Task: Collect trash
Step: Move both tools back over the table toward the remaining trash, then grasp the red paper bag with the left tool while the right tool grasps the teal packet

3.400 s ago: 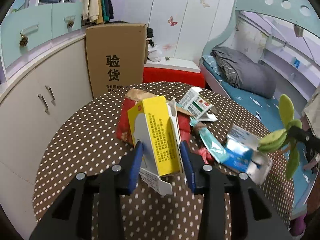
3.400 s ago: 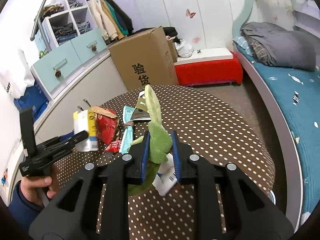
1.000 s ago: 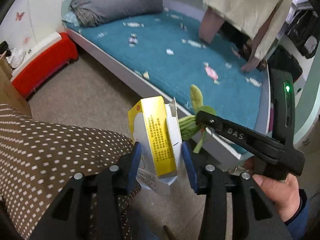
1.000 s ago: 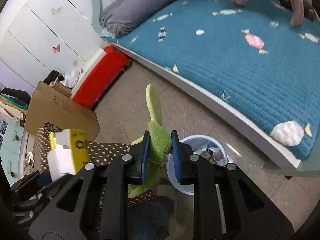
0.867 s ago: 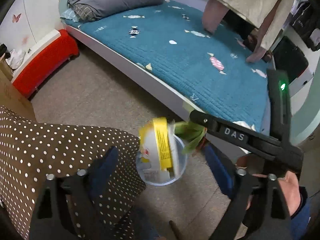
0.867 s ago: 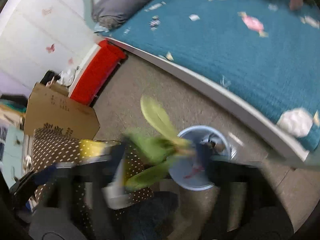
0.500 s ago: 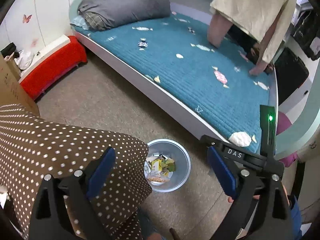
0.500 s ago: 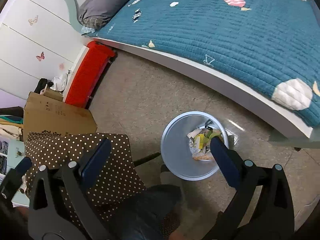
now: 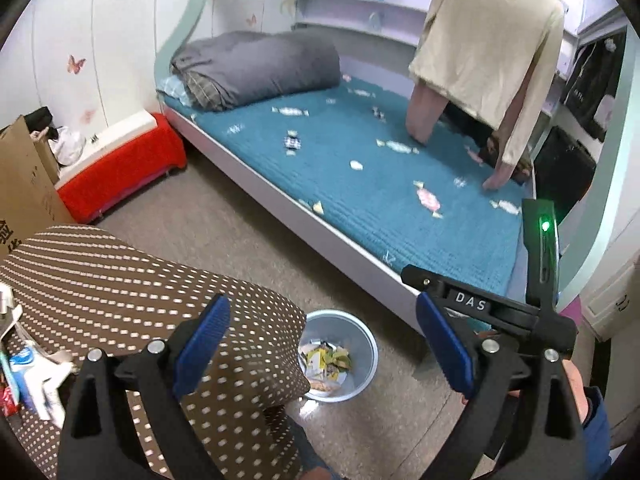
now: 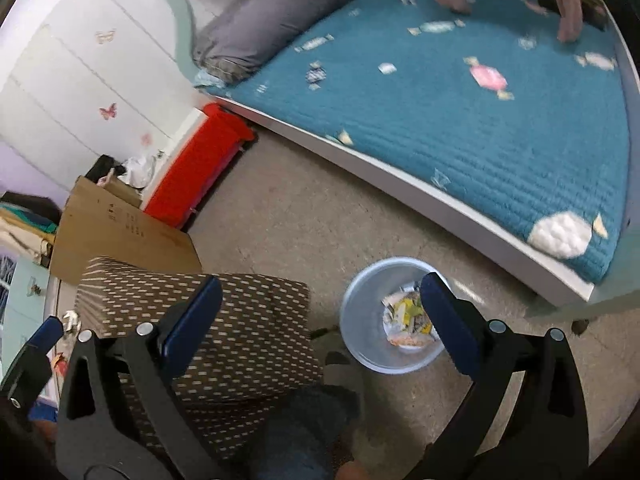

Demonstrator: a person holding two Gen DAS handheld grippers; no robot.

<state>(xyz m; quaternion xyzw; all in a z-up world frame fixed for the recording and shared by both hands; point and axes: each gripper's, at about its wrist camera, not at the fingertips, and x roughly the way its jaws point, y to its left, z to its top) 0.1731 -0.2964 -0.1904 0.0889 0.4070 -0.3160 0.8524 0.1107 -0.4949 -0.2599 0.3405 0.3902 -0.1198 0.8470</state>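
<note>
A pale blue trash bin stands on the floor between the dotted table and the bed; it also shows in the right wrist view. Trash, yellow, green and white, lies inside it. My left gripper is open and empty, held above the bin. My right gripper is open and empty, also above the bin; its body shows at the right of the left wrist view. More trash lies on the table at the far left.
The brown dotted table is at the lower left. A bed with a teal cover runs along the right, with a person leaning over it. A cardboard box and a red bench stand behind the table.
Both grippers opened over the bin: the yellow box fell from the left one and the green item from the right one. Both now lie in the bin. The views have tilted up slightly.
</note>
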